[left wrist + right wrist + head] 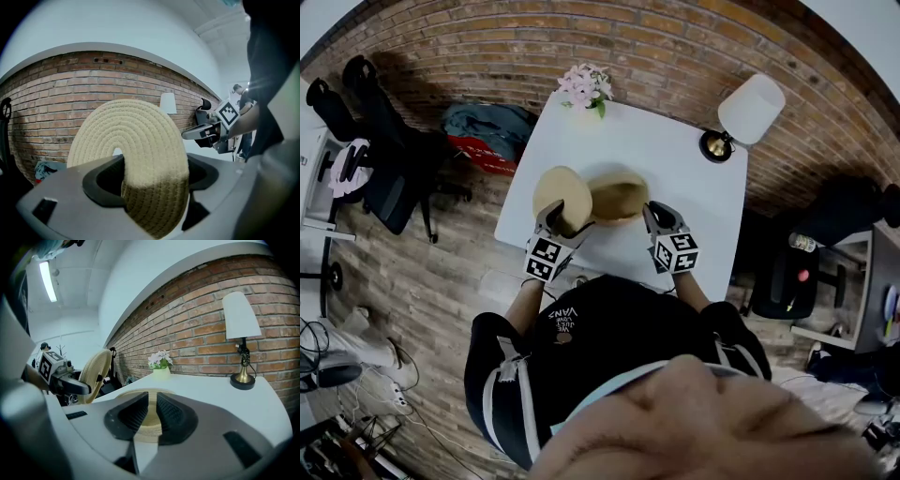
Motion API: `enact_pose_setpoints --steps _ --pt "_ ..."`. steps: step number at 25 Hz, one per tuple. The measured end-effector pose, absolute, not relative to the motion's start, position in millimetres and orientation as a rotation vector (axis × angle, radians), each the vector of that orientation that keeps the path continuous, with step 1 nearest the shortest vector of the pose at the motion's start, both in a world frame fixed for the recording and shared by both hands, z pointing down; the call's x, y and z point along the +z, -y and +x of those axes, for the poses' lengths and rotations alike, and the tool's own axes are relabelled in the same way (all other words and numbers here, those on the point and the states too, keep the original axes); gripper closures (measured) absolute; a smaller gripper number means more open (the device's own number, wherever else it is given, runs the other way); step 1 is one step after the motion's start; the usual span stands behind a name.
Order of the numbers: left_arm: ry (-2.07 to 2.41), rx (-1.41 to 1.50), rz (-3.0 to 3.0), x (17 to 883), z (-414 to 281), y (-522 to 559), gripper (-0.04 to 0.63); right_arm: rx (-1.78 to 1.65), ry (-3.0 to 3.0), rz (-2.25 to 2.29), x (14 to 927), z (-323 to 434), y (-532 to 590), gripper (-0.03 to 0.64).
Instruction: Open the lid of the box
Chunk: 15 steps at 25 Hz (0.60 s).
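A round woven box point(619, 195) stands open on the white table point(675, 159). Its flat woven lid point(562, 192) is lifted off to the left and tilted on edge, with my left gripper point(558, 217) shut on its rim. In the left gripper view the lid point(131, 140) fills the space between the jaws of the left gripper point(152, 176). My right gripper point(652, 214) is at the box's right edge. In the right gripper view the box's wall point(150, 427) sits pinched in the narrow gap of the right gripper point(151, 416), and the lid point(96, 373) shows at the left.
A white lamp point(750, 108) stands at the table's far right corner and a small pot of pink flowers point(586, 86) at its far left corner. A black office chair point(375, 141) stands on the floor to the left. A brick wall runs behind the table.
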<state>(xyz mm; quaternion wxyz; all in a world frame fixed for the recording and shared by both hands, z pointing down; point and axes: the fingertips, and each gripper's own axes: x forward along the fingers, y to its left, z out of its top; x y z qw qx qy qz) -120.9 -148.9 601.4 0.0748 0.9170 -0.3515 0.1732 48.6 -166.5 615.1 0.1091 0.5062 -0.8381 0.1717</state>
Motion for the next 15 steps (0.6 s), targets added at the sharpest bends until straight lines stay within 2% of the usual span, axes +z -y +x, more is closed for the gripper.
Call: enact_pose_setpoints --steps 15 --pt "1.079 0.461 2.692 613 -154 121 0.222 0.517 2.431 1.537 613 36 147 0.603"
